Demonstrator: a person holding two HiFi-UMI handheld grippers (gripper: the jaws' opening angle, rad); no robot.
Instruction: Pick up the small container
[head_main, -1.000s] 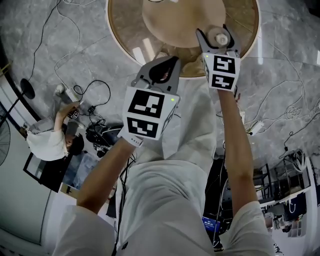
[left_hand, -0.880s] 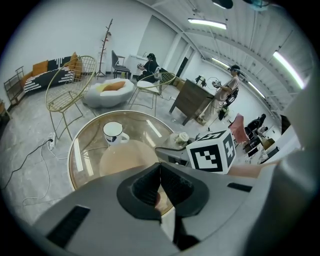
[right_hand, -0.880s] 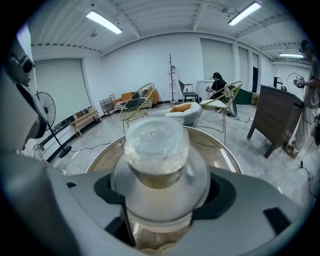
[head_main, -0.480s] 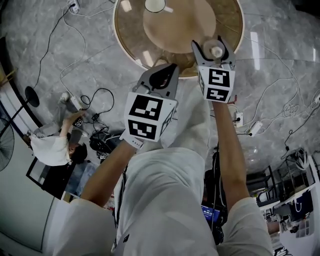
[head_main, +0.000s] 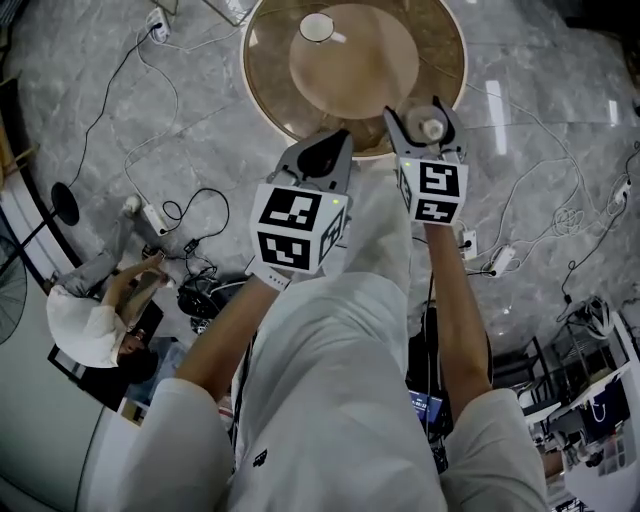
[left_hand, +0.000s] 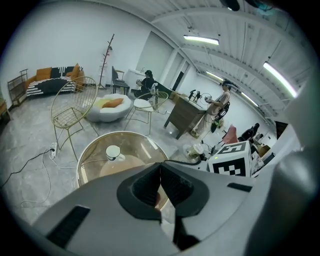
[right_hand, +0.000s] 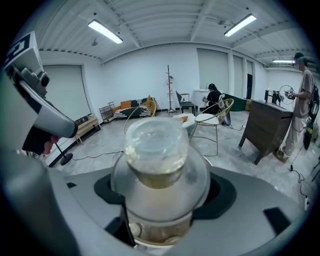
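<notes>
Above the near rim of the surface (head_main: 268, 95), the right tool (head_main: 424, 118) clamps the small jar (right_hand: 156, 150), seemingly upright against spills (left tool (head_main: 322, 152) closed, empty).

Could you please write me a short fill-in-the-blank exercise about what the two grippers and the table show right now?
1. The right gripper has the small container clamped ____ its jaws.
2. The left gripper, with its jaws together, holds ____.
3. The white cup stands on a table whose top is ____ in shape.

Missing words: between; nothing; round.
</notes>
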